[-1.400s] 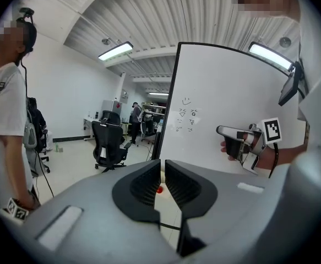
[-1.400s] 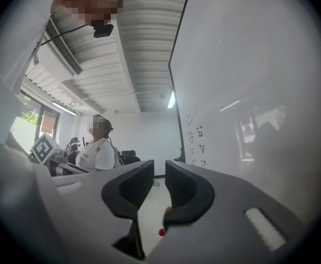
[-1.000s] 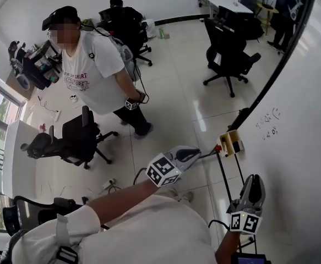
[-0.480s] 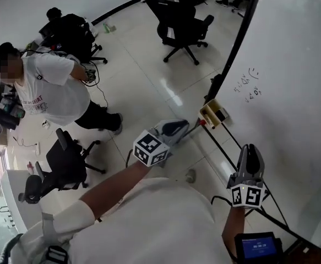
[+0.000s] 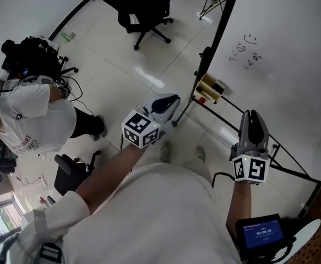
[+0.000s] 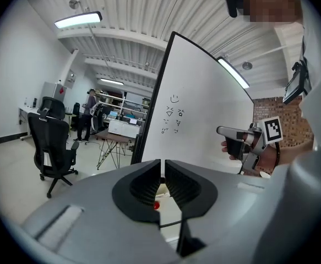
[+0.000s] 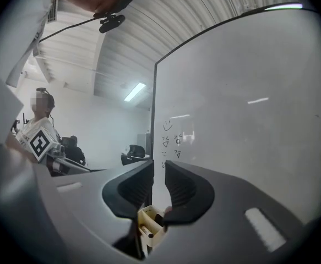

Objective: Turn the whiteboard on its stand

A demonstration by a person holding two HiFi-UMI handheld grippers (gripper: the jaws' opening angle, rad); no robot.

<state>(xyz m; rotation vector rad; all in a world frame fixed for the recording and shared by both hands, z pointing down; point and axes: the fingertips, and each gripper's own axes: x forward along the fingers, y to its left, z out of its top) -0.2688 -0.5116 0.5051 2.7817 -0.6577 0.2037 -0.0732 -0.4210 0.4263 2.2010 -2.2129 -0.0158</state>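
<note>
The whiteboard [image 5: 281, 54] fills the upper right of the head view, its black side edge [image 5: 215, 34] slanting down to a yellow marker holder [image 5: 208, 87]. Thin black stand bars [image 5: 270, 147] run below it. My left gripper [image 5: 168, 100] points at the board's lower corner near the holder, clear of it, jaws a narrow slit apart and empty. My right gripper [image 5: 252, 117] hangs in front of the board's lower edge, slightly open, holding nothing. In the left gripper view the board [image 6: 199, 120] stands ahead and the right gripper [image 6: 232, 132] shows beside it. The right gripper view faces the board [image 7: 243, 120] and holder [image 7: 149, 224].
A person in a white shirt [image 5: 33, 120] stands at the left, another in black [image 5: 31, 51] sits behind. Black office chairs stand at the top [image 5: 143, 7] and lower left [image 5: 72, 172]. A small blue-screened device [image 5: 264, 232] sits on my right forearm.
The view has swung toward the board, which now fills more of the upper right. Both grippers have come closer to its lower edge; the standing person has slid to the left edge.
</note>
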